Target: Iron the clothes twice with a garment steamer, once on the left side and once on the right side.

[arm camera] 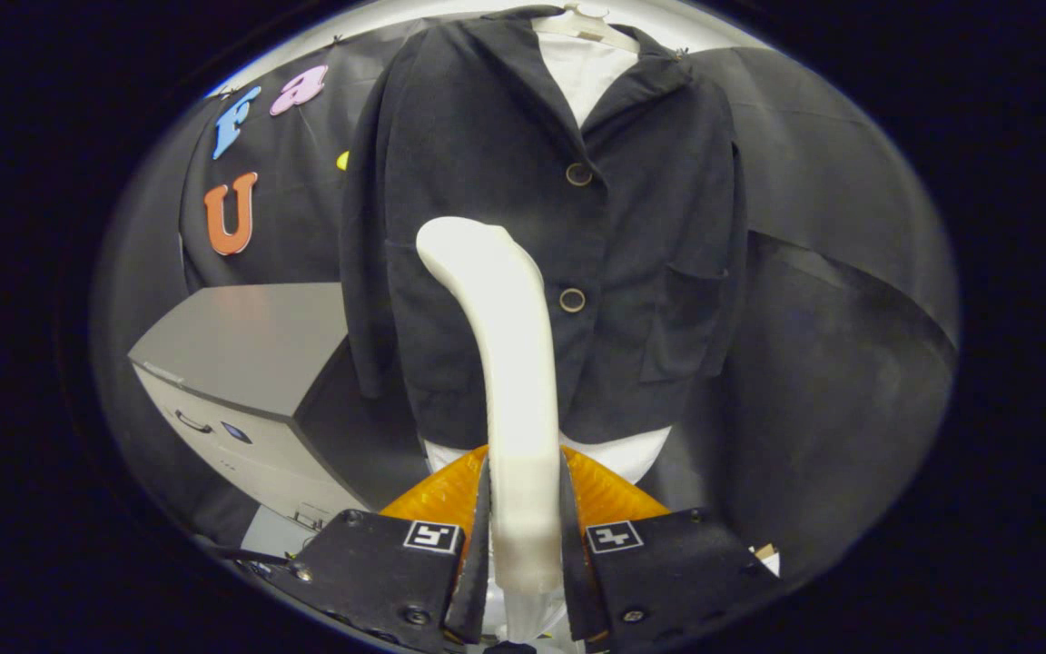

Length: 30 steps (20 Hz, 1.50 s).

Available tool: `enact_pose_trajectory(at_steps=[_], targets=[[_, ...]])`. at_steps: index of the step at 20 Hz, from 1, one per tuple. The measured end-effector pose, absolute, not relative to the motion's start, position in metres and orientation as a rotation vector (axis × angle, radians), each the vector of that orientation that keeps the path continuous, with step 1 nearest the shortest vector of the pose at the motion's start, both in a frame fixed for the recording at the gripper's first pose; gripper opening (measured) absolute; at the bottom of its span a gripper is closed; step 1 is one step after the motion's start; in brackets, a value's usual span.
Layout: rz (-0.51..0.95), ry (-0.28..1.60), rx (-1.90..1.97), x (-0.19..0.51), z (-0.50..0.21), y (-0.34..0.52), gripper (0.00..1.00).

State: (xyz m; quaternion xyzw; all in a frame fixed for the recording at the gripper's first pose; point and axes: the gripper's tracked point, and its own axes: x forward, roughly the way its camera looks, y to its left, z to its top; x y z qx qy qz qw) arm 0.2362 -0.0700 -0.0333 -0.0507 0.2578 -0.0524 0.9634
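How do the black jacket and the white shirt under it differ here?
The black jacket is dark and covers nearly the whole front; the white shirt is pale and peeks out only at the neck and below the hem. The jacket shows two buttons; the shirt shows none. Both hang from one hanger. The gripper is shut on the garment steamer.

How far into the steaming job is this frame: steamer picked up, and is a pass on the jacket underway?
Done: the gripper has its jaws shut on the white steamer, which is lifted. In hand: its head sits in front of the hanging black jacket, to the left of the buttons, near mid-height. Left: I cannot tell whether either pass is finished; nothing on the fabric shows it.
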Motion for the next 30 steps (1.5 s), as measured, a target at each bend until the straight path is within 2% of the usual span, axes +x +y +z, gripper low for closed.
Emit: enact_pose_trajectory(at_steps=[19, 30], targets=[[-0.128, 0.737, -0.103, 0.223, -0.141, -0.079, 0.37], [-0.113, 0.770, -0.052, 0.215, -0.158, -0.083, 0.37]])
